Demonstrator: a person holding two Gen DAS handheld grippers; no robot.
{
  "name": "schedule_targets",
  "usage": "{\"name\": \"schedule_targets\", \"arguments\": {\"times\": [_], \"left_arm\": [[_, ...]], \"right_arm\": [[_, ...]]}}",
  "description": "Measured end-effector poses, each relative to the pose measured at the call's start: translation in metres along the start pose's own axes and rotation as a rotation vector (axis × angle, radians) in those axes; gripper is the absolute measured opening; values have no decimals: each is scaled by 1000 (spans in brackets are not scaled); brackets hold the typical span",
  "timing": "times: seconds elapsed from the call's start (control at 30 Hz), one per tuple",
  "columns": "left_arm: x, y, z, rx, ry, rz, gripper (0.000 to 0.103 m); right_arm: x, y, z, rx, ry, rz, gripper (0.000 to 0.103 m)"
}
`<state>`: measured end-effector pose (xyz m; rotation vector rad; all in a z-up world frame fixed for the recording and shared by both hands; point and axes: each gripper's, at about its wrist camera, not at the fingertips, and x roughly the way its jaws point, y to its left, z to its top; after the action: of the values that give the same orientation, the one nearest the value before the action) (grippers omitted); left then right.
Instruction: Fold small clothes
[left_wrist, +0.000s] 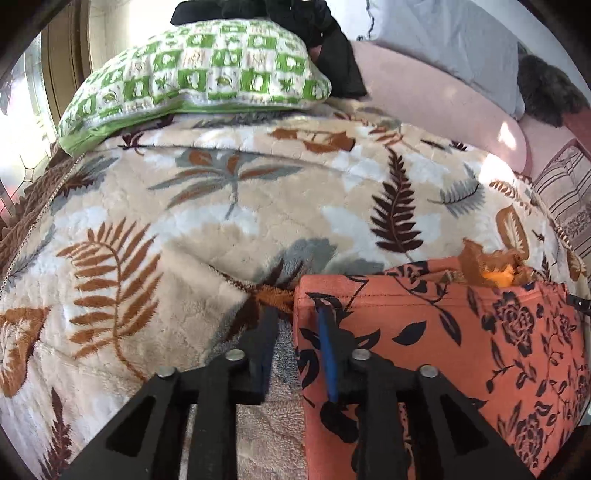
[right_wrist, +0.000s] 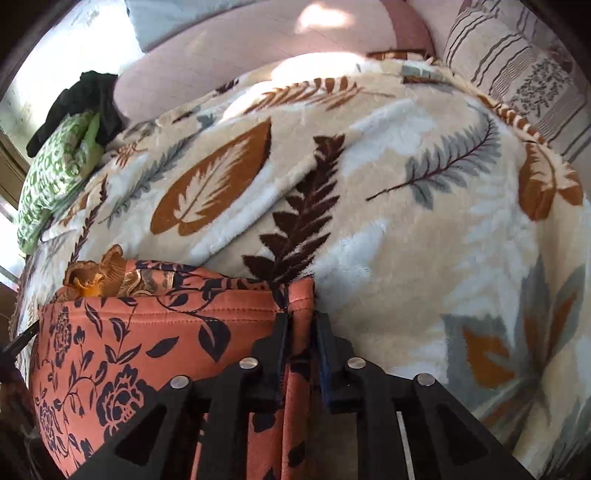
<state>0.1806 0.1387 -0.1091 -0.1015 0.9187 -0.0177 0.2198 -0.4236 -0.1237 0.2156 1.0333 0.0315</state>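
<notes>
An orange garment (left_wrist: 443, 350) with a dark floral print lies folded on the leaf-patterned blanket (left_wrist: 221, 221). A bunched golden-brown bit (left_wrist: 487, 266) shows at its far edge. My left gripper (left_wrist: 297, 325) stands open astride the garment's far left corner: one finger is over the blanket, the other over the cloth, and blanket shows in the gap. In the right wrist view the same garment (right_wrist: 147, 332) fills the lower left. My right gripper (right_wrist: 301, 325) stands open around its far right corner, with a strip of cloth between the fingers.
A green-and-white pillow (left_wrist: 199, 77) and a black cloth (left_wrist: 332, 44) lie at the far left of the bed. Pink bedding (right_wrist: 240, 44) and a striped pillow (right_wrist: 517, 66) lie at the back. The blanket (right_wrist: 406, 221) stretches beyond and to the right of the garment.
</notes>
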Motion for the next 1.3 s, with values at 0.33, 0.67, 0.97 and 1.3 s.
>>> {"name": "schedule_targets", "arguments": {"times": [0.33, 0.67, 0.97, 1.3], "left_arm": [[-110, -59, -40, 142, -132, -133, 74], [-65, -78, -93, 172, 18, -30, 76], [-31, -66, -98, 135, 84, 27, 84], [-44, -58, -21, 95, -57, -100, 84]], "right_arm": [[-108, 48, -37, 53, -61, 490, 74], [-46, 31, -83, 265, 82, 440, 70], [-17, 58, -31, 200, 72, 520, 75], [-7, 33, -4, 286, 73, 604, 73]]}}
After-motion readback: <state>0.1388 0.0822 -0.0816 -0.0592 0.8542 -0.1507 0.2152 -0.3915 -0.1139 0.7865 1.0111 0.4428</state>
